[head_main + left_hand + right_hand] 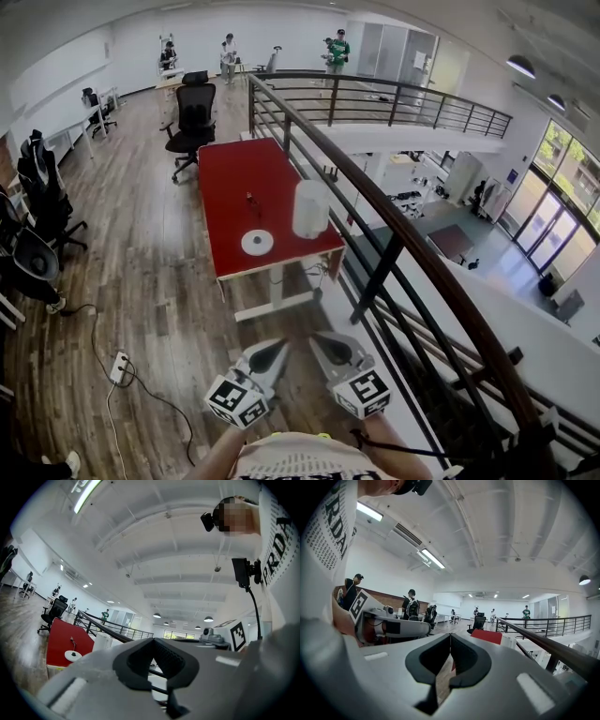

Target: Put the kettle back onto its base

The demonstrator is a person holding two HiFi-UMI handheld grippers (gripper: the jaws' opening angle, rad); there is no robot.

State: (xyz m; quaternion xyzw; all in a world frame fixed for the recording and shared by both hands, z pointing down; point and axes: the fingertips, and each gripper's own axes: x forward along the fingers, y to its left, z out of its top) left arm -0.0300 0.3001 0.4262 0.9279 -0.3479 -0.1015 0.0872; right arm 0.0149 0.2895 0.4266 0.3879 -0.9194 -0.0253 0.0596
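Kettle: the white kettle (310, 208) stands upright on the red tabletop (230, 173), close to the edge by the railing (398, 242).
Base: the round white base (257, 243) lies flat on the same tabletop, near the front edge. The kettle is just beside it and does not sit on it.
Small dark thing: a small dark thing (251, 201) stands on the tabletop behind the base. It is too small to tell what it is.
Left gripper: the left gripper (277, 346) is low in the head view, close to the person. Its jaws are closed together with nothing in them.
Right gripper: the right gripper (319, 341) is just beside the left one. Its jaws are also pressed together and hold nothing.
Kettle and jaws: the kettle is well apart from both pairs of jaws, out in front of them. A stretch of wood floor (150, 244) lies between.
Around: a black chair (194, 117) stands at the far end of the tabletop. A power strip (120, 367) lies on the floor to the left. People (337, 49) stand far at the back.
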